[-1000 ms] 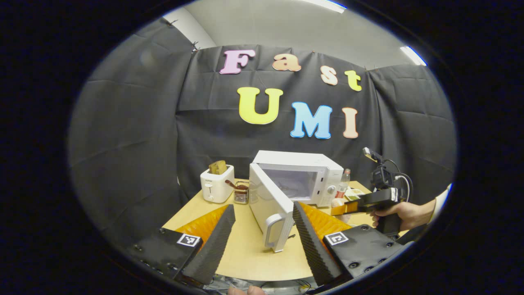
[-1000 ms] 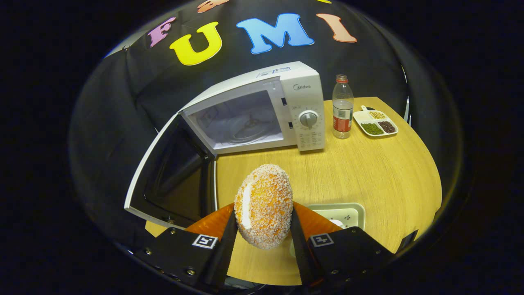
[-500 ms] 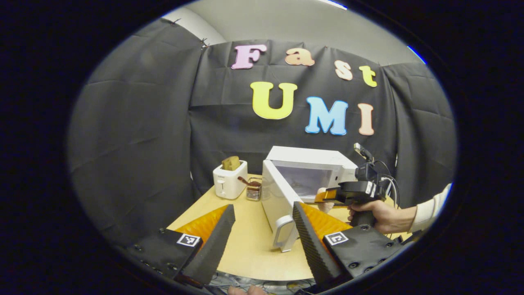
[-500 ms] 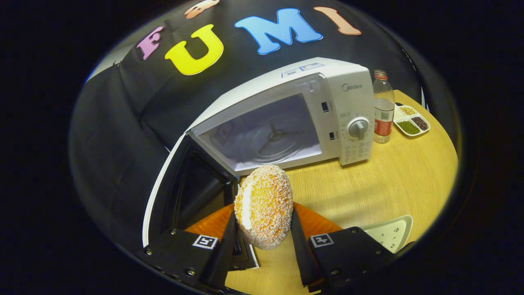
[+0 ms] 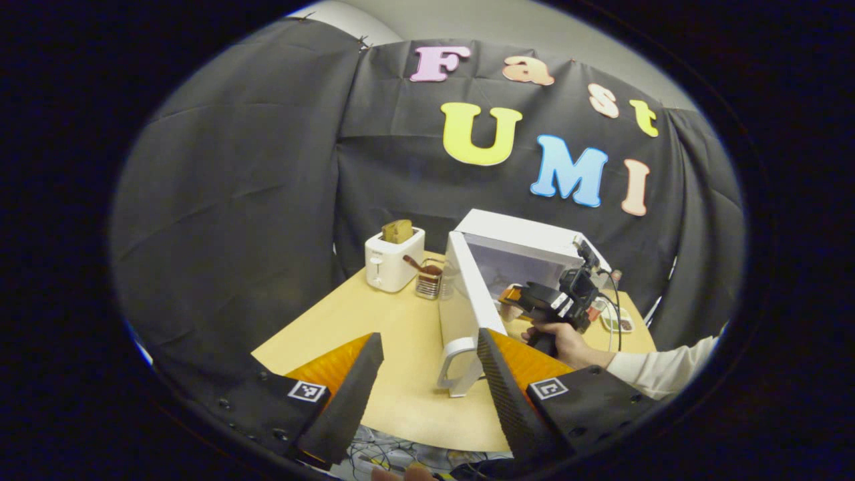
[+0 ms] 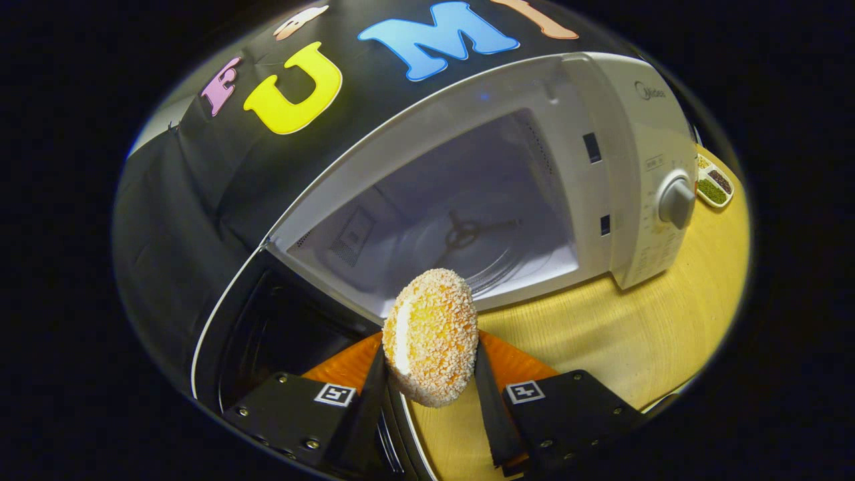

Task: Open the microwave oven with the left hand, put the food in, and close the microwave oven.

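The white microwave [image 6: 641, 167] stands on the wooden table with its door [image 6: 267, 334] swung wide to the left and its glass turntable [image 6: 467, 234] bare. My right gripper [image 6: 427, 374] is shut on a round crumb-coated bun [image 6: 431, 337], held just in front of the cavity's lower lip. In the left gripper view my left gripper [image 5: 427, 381] hangs open, back from the table's near edge, with the door handle [image 5: 457, 364] seen between its fingers farther off. There the right gripper [image 5: 534, 300] and the hand [image 5: 564, 341] holding it reach toward the microwave [image 5: 528, 240].
A white toaster [image 5: 393, 262] with a slice in it and a small wire holder [image 5: 429, 280] stand left of the microwave. A divided dish of beans [image 6: 713, 187] lies to the microwave's right. Cables hang below the table's near edge [image 5: 374, 454].
My right gripper has carried the bun forward to the mouth of the open microwave. My left gripper has drifted left and tilted, staying open and away from the door.
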Action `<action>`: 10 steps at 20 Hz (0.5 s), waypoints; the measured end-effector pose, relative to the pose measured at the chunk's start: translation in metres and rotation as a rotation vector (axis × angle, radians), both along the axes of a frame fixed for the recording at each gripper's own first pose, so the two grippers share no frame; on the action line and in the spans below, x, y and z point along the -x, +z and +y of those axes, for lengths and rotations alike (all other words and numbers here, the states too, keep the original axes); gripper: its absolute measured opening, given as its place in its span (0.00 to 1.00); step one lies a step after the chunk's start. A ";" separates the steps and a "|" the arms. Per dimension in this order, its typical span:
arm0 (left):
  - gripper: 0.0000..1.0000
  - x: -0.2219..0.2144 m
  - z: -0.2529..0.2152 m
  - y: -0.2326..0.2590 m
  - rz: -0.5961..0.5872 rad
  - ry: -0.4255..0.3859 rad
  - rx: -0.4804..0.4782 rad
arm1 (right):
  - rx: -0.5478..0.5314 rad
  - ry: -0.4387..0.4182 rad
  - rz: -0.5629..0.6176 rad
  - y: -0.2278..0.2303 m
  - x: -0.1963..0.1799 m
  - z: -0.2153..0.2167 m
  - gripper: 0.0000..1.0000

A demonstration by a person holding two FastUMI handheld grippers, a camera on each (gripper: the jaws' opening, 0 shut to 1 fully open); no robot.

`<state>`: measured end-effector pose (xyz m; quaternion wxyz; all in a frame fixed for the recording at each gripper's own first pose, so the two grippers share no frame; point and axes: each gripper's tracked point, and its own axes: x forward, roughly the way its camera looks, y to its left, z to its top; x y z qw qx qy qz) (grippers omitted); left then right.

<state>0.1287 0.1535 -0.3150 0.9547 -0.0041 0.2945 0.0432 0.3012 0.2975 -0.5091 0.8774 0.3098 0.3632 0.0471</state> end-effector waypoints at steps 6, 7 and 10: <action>0.95 0.001 0.004 0.002 0.051 0.018 -0.083 | -0.032 -0.122 -0.103 -0.018 -0.056 0.002 0.67; 0.95 0.004 0.002 0.000 0.060 0.021 -0.089 | -0.022 -0.147 -0.134 -0.017 -0.066 -0.002 0.67; 0.95 0.012 -0.003 -0.005 0.095 0.023 -0.110 | 0.026 -0.234 -0.196 -0.022 -0.088 -0.014 0.73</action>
